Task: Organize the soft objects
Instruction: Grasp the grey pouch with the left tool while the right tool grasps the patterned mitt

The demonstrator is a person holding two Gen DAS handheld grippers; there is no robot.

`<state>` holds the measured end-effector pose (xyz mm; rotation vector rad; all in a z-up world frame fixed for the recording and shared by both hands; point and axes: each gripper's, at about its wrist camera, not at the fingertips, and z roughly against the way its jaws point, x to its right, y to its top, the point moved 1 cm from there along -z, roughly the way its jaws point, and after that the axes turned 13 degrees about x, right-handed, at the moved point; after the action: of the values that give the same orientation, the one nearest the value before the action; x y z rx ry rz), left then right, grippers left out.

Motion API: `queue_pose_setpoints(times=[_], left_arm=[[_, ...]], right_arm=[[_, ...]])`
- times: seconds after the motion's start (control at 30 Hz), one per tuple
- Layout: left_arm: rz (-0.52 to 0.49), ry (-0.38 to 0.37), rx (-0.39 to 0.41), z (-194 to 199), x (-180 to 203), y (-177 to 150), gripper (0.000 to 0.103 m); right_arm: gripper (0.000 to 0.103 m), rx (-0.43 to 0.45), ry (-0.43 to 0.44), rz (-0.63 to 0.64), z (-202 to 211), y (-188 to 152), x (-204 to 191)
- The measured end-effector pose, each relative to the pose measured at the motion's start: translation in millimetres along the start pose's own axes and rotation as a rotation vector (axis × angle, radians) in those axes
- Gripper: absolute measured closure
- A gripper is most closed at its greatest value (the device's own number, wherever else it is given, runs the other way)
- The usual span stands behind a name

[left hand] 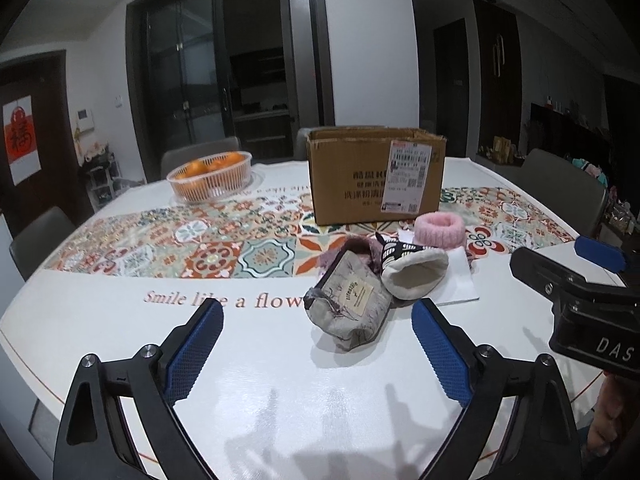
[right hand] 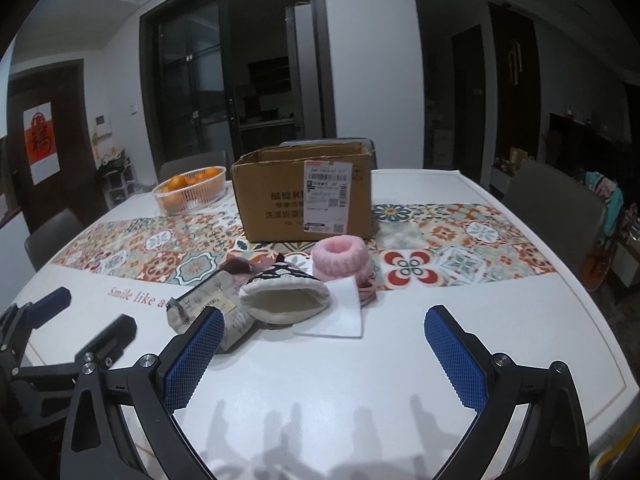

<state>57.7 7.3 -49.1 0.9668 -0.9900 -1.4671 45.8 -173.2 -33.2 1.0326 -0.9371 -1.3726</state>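
Nothing boxed yet: pouch (left hand: 352,308), slipper (left hand: 414,270) and pink cuff (left hand: 440,230) are lying heaped near the box (left hand: 360,176), both grippers (left hand: 318,332) (right hand: 324,340) hovering spread wide, grasping nothing.

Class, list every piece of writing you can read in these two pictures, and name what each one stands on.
"Smile like a flow", cut off by the pile: tablecloth.
"DAS": right gripper body.
Chinese print and shipping label: cardboard box, too blurred to read.
Tan tag: grey fabric pouch, too small.
Red character: poster on the door, not legible.
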Motion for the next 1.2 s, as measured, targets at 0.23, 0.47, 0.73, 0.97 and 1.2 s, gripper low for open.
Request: queue_pose_setpoints(times=[0.23,0.47,0.73,0.97,1.2], left_arm=[[0.049,-0.017,-0.066,-36.6,-10.9,-8.4,0.018],[0.088,-0.049,-0.105,-63.0,-17.8,-18.0,0.031],[0.132,-0.083,-0.158,-83.3,-17.9,-28.4,0.038],[0.126,-0.110,-0.165,-91.4,-12.7,-31.7,0.041],[0.125,-0.130,-0.176,-98.5,-7.9,-32.4,0.051]], right_arm=[[0.001,-0.023,0.029,0.018,-40.5,-0.5,-6.5],[0.001,-0.064,0.082,0.029,-82.5,-1.0,-14.7],[0.001,-0.126,0.132,0.017,-117.0,-9.4,-21.3],[0.001,-0.183,0.154,0.005,-142.3,-19.3,-23.0],[0.006,-0.221,0.170,0.000,-158.0,-27.9,-23.3]])
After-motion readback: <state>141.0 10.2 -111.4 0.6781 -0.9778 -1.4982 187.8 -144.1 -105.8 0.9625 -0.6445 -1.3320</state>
